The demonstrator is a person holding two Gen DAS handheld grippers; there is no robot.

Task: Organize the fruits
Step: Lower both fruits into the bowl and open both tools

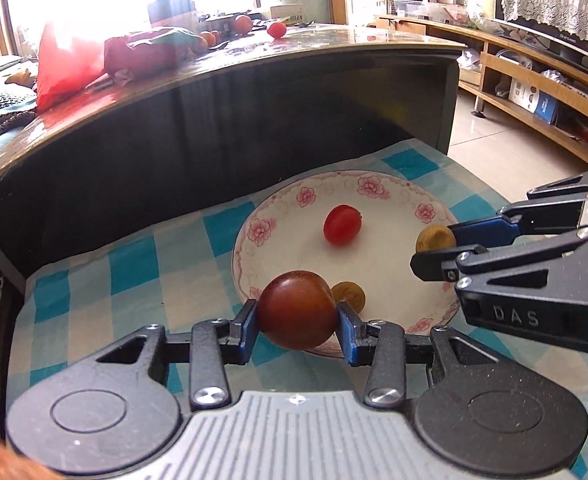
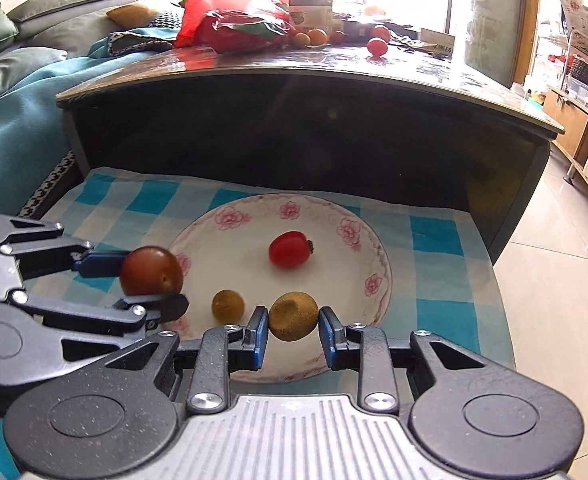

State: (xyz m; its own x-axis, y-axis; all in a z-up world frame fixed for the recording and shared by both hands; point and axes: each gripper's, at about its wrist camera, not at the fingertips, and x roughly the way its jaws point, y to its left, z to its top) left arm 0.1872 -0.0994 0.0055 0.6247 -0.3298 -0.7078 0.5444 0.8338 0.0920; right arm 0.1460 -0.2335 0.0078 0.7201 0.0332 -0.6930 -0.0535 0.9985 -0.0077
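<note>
Currently, a dark reddish-brown tomato [image 1: 296, 310] is clamped between the blue pads of the left gripper [image 1: 298, 326], held over the near-left rim of a floral-rimmed white plate [image 1: 378, 258]. A brownish-yellow round fruit [image 2: 293, 317] is seen between the pads of the right gripper [image 2: 293, 330]; the left pad touches it, while a thin gap shows at the right pad, so whether it is firmly held cannot be told. That fruit is positioned over the near edge of the plate. Inside the plate, a bright red cherry tomato [image 1: 342, 225] is found near the centre, and a smaller brownish-yellow fruit [image 2: 228, 305] lies toward the plate's near-left part, just beside the left gripper. The plate is set on a blue-and-white checked cloth [image 1: 134, 264]. Behind the plate a dark table [image 2: 334, 80] is seen, with a red plastic bag [image 2: 230, 12] and several orange and red fruits [image 2: 377, 46] on its top.
</note>
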